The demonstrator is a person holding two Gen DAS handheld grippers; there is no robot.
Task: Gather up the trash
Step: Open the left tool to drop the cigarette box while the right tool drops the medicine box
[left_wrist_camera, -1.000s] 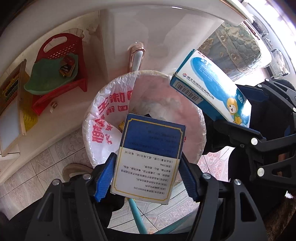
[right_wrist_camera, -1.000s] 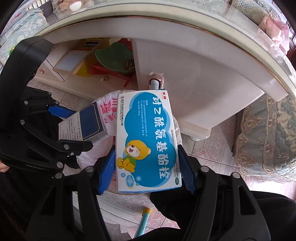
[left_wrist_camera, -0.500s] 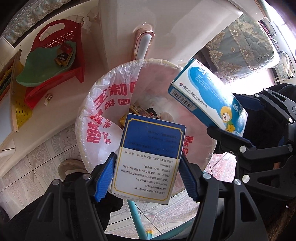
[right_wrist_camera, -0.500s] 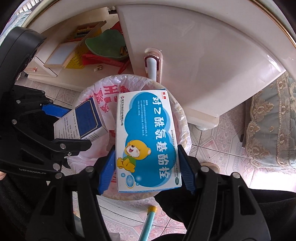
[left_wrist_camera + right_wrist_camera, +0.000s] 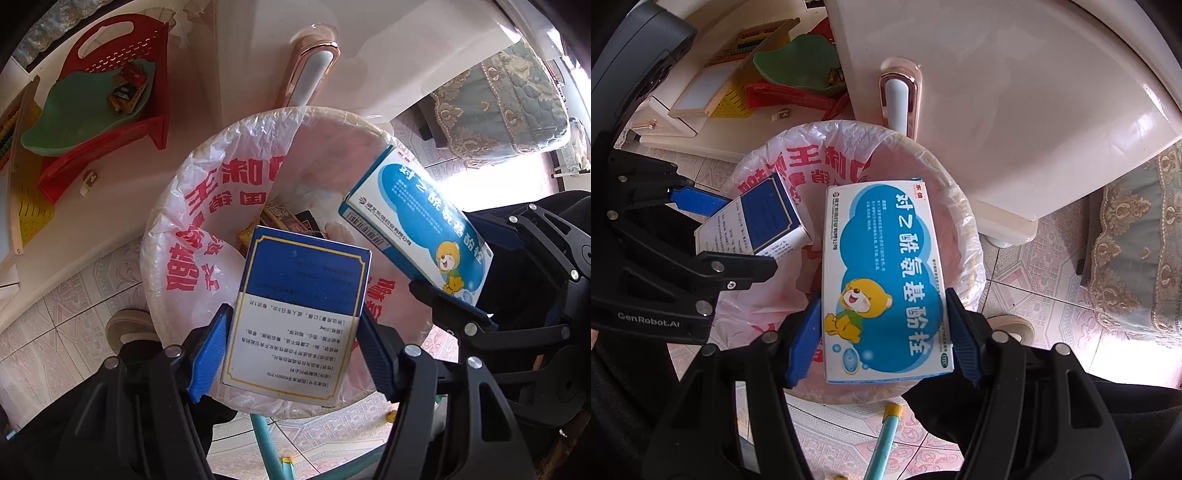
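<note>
1. The left gripper clamps a navy-and-white cardboard box over the round bag-lined trash bin.
2. The right gripper clamps a blue-and-white bear-print carton above that bin.
3. Judged step: drop-off; next, both grippers need to open.

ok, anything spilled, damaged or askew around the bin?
Nothing stands out. Both cartons, the dark blue box and the bear-print box, look intact and are held over the lined bin; no trash visible on the floor.

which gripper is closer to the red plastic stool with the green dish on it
Left. The left gripper, shut on the dark blue box, is on the red stool's side of the bin. The right gripper, holding the bear box, sits farther over.
</note>
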